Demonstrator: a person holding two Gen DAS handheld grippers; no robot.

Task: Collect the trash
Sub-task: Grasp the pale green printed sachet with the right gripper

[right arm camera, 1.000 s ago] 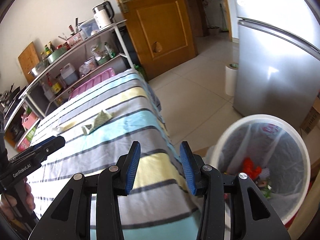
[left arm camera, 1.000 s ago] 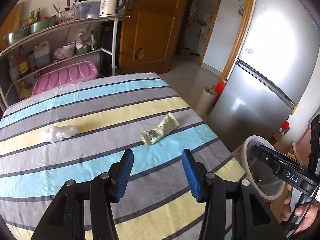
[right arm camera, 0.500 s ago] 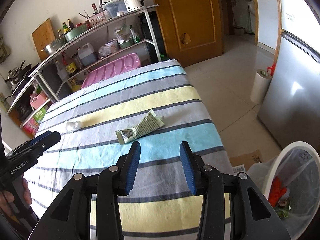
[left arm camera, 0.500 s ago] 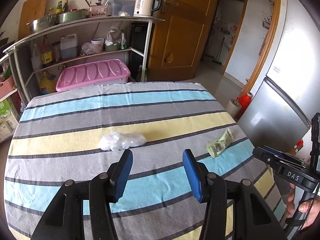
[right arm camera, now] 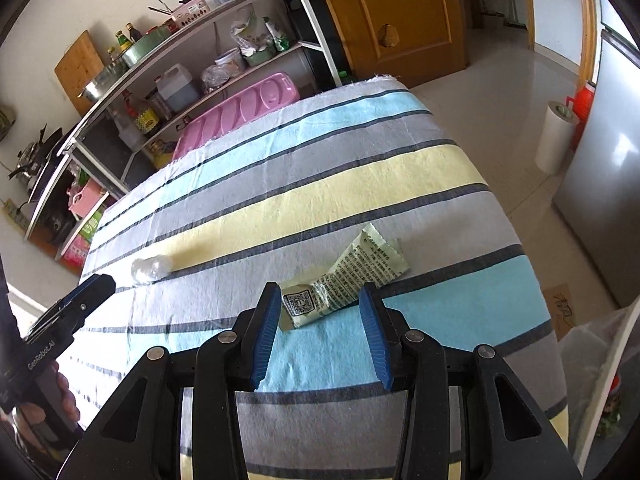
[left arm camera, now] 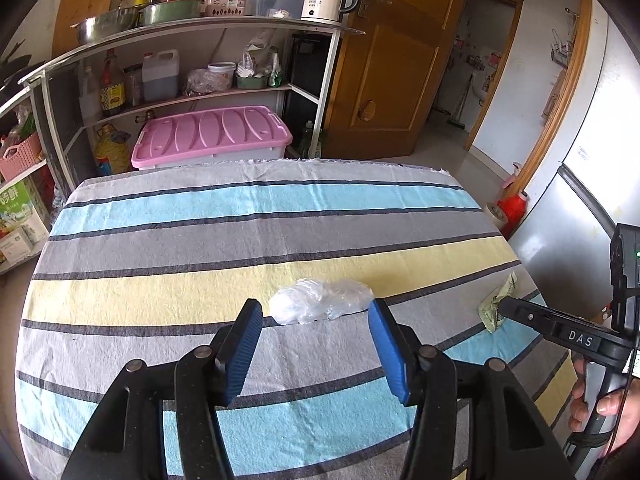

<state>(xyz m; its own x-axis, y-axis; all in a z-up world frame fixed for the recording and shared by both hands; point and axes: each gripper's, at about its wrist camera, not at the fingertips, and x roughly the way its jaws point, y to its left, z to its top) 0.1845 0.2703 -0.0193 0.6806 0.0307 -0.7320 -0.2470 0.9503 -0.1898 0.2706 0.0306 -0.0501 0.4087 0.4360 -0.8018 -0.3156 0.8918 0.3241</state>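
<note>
Trash on the striped table (left arm camera: 160,248): two pieces, both uncollected.

Item one, a crumpled clear plastic wad (left arm camera: 320,306), lay on the yellow stripe, just ahead of your left claw (left arm camera: 316,344). Its jaws had just been opening, stood apart, and gripped nothing.

Item two, a pale green printed wrapper (right arm camera: 344,280), lay on the side of the wad nearer the fridge. Its near end sat between the blue pads of your right claw (right arm camera: 320,336), which stood about half open and held nothing.

Count: one wad, one wrapper, two claws. By my judgement both grasps and both drops into the white bin (right arm camera: 592,344), beyond the table's fridge-side edge, remained.
</note>
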